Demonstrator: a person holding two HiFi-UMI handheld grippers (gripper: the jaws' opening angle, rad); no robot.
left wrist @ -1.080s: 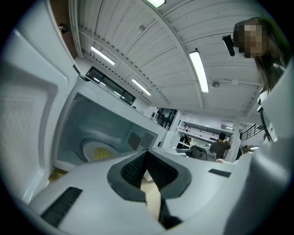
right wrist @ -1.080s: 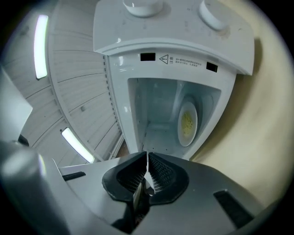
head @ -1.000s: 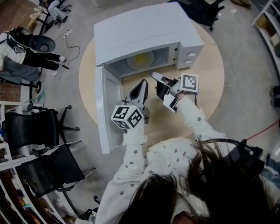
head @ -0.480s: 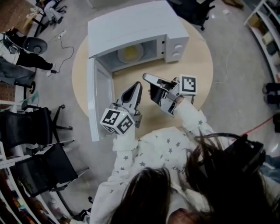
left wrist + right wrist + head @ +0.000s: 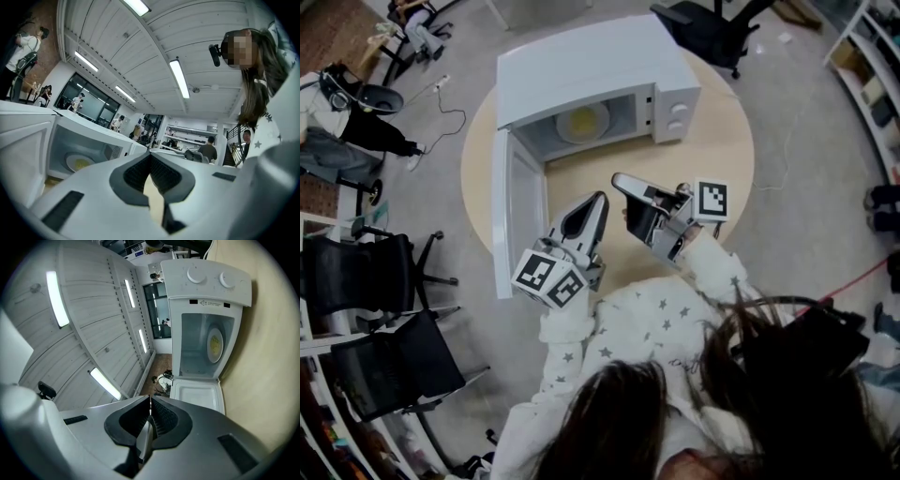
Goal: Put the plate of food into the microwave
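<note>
Head view: plate of food [image 5: 583, 120] inside the open microwave [image 5: 581, 56]; left gripper [image 5: 600, 197] and right gripper [image 5: 618, 178] both pinched closed, empty.

We count one microwave [image 5: 581, 66]; one plate of food [image 5: 583, 121]; one round worktop [image 5: 717, 155]; two grippers: left gripper [image 5: 598, 198], right gripper [image 5: 620, 179].

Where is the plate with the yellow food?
In the head view, the plate sits inside the open microwave, near the top, right of its swung-open door.
</note>
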